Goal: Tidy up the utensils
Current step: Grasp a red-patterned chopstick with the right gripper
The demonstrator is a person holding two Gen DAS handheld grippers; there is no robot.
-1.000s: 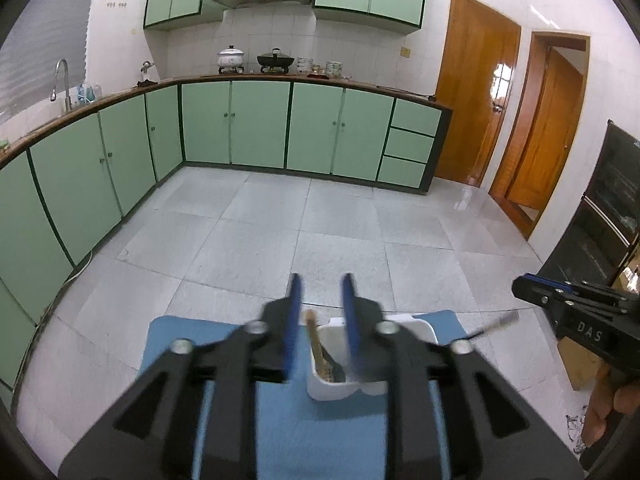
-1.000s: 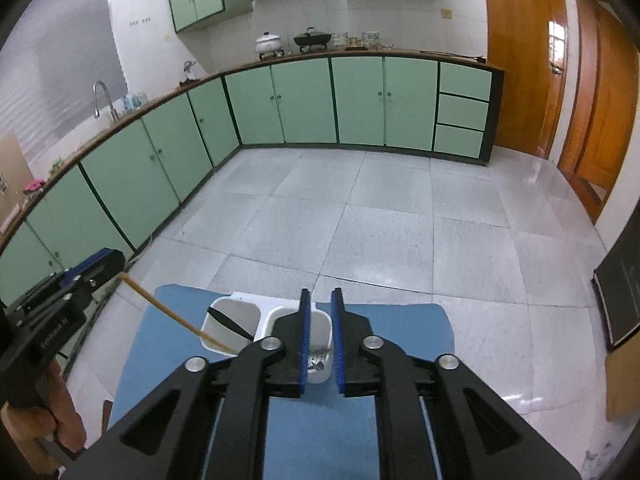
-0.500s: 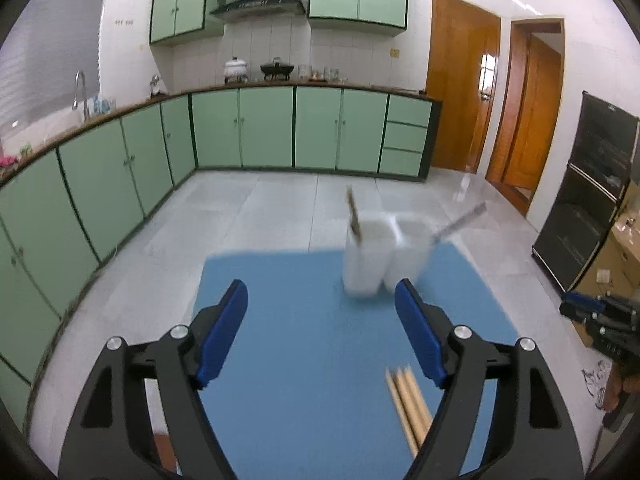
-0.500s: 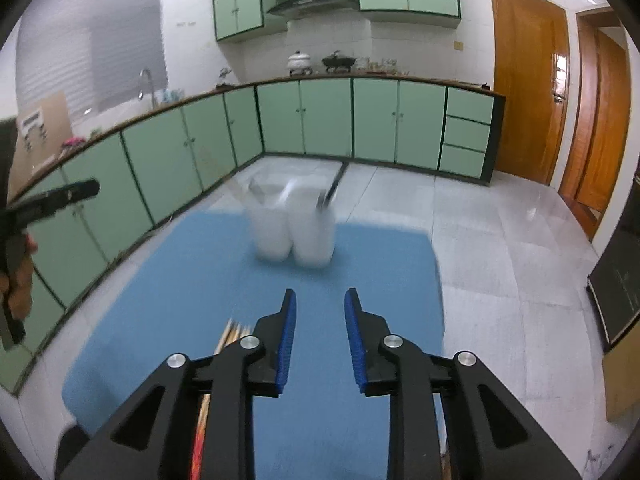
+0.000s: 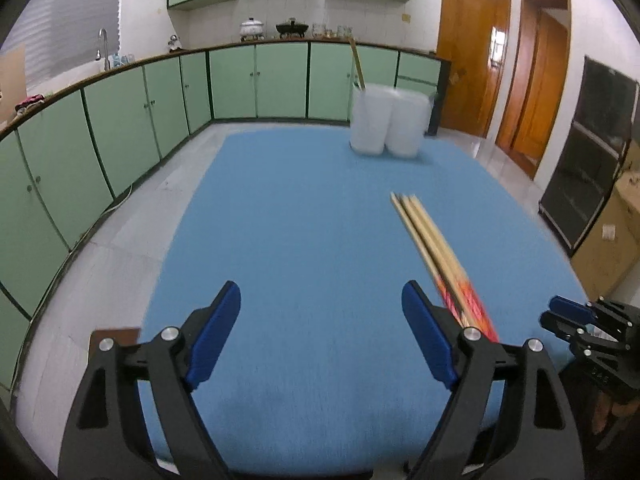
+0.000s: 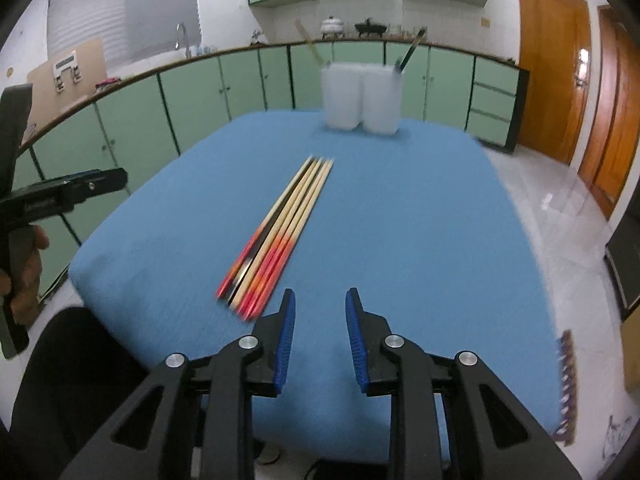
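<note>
Several chopsticks [image 6: 280, 232] with red ends lie side by side on the blue tablecloth [image 6: 420, 220], tips toward a white two-compartment holder [image 6: 360, 98] at the far edge. The holder's left compartment has one wooden chopstick [image 6: 310, 46] and its right one a dark utensil [image 6: 410, 54]. My right gripper [image 6: 320, 300] hovers just right of the red ends, jaws a narrow gap apart and empty. My left gripper [image 5: 320, 292] is opening, jaws wide with only cloth between them. The chopsticks [image 5: 432, 240] run past its right finger, and the holder [image 5: 386, 124] stands far ahead.
Green cabinets [image 5: 120, 128] line the left and back walls, and wooden doors [image 6: 552, 60] stand at the right. A black cabinet [image 5: 592, 152] is beyond the table's right side. A fringed edge [image 6: 566, 384] hangs at the cloth's right corner. A hand [image 6: 24, 276] holds the left gripper.
Both grippers have pulled back and down from the holder to the near side of the table. The left jaws went from shut to wide open, and the right jaws parted a little.
</note>
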